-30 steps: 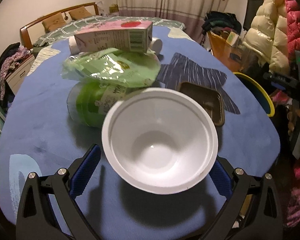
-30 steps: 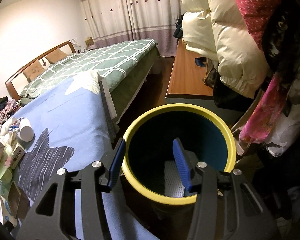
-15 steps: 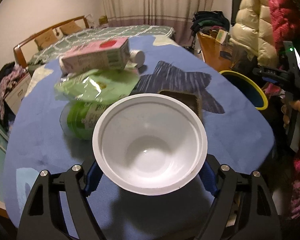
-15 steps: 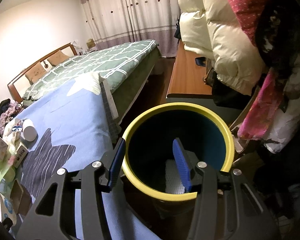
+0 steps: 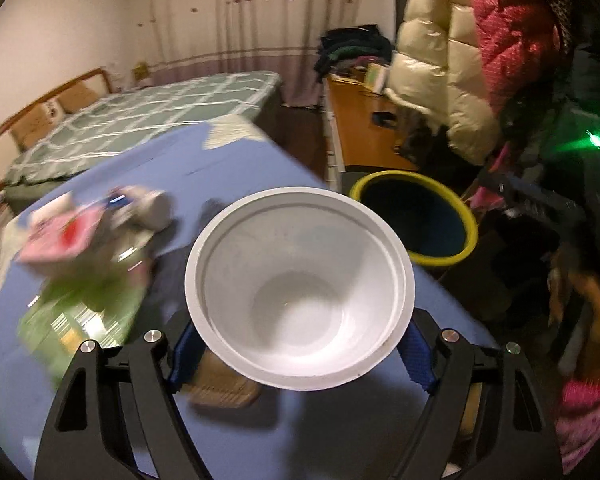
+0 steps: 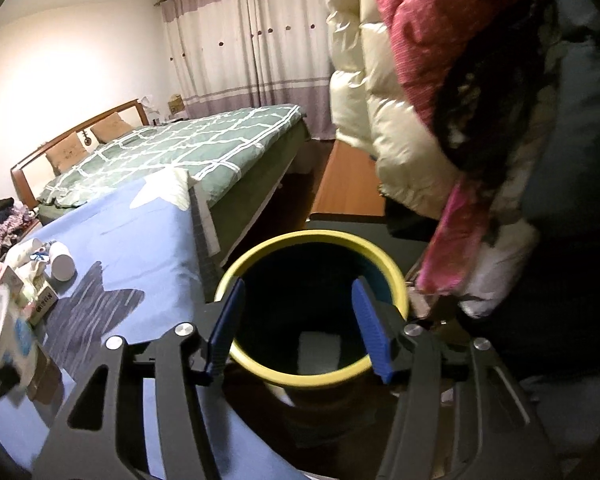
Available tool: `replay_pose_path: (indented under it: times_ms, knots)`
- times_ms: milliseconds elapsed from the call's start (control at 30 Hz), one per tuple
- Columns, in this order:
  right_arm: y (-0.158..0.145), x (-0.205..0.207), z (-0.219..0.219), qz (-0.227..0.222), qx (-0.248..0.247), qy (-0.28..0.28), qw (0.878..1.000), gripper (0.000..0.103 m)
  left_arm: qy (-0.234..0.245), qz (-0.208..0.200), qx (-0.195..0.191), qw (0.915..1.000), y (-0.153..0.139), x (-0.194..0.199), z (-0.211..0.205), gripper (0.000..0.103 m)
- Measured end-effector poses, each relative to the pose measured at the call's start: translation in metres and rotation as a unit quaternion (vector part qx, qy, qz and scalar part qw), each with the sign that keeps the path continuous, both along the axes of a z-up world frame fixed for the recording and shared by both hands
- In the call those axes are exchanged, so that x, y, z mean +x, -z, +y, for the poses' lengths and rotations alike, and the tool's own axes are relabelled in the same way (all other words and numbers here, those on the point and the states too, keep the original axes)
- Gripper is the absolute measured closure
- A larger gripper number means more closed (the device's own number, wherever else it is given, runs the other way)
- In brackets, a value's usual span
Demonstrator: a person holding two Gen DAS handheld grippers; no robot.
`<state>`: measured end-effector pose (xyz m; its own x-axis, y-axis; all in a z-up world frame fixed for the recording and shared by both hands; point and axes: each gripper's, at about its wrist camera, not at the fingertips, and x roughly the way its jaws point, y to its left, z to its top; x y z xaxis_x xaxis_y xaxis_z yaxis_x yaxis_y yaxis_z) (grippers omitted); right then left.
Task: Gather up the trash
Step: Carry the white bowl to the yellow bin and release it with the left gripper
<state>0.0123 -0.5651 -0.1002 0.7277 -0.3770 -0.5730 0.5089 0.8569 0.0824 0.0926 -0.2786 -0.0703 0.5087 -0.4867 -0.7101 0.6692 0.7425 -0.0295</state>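
- The left tongs (image 5: 300,354) are closed on a white plastic bowl (image 5: 299,286), gripped by its sides between the blue pads, mouth toward the camera and empty.
- The bowl is held clear above the blue tabletop (image 5: 236,168), near the tabletop's edge that faces the yellow-rimmed bin (image 5: 414,218).
- The right tongs (image 6: 298,326) are held over the bin's mouth; their jaws are opening and nothing is seen between them, only the bin's dark inside below.
- The step in hand is judged to be the carrying of the bowl to the bin; the next move calls for the bowl to be brought over the rim and released, with the right tongs taken out of the way.
- More trash is left near the tabletop's far left edge: a pink carton (image 5: 62,240), a green wrapper (image 5: 88,300) and a white cup (image 6: 63,266).
- Print is seen on a small box (image 6: 44,304), but no writing can be read.
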Motion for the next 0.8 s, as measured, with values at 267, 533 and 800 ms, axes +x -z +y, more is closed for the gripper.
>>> replay_pose_path:
  times_ms: [267, 533, 800]
  knots:
    - [-0.003, -0.03, -0.017, -0.004, -0.006, 0.025, 1.0, 0.049, 0.054, 0.033, 0.009, 0.998, 0.015, 0.039, -0.115, 0.023]
    - [0.009, -0.044, -0.033, 0.008, 0.013, 0.04, 0.999, 0.049, 0.066, 0.042, 0.046, 0.9958, 0.05, 0.068, -0.21, 0.023]
    - [0.019, -0.04, -0.036, 0.016, 0.025, 0.037, 0.999, 0.048, 0.046, 0.037, 0.048, 0.9971, 0.049, 0.08, -0.224, 0.009]
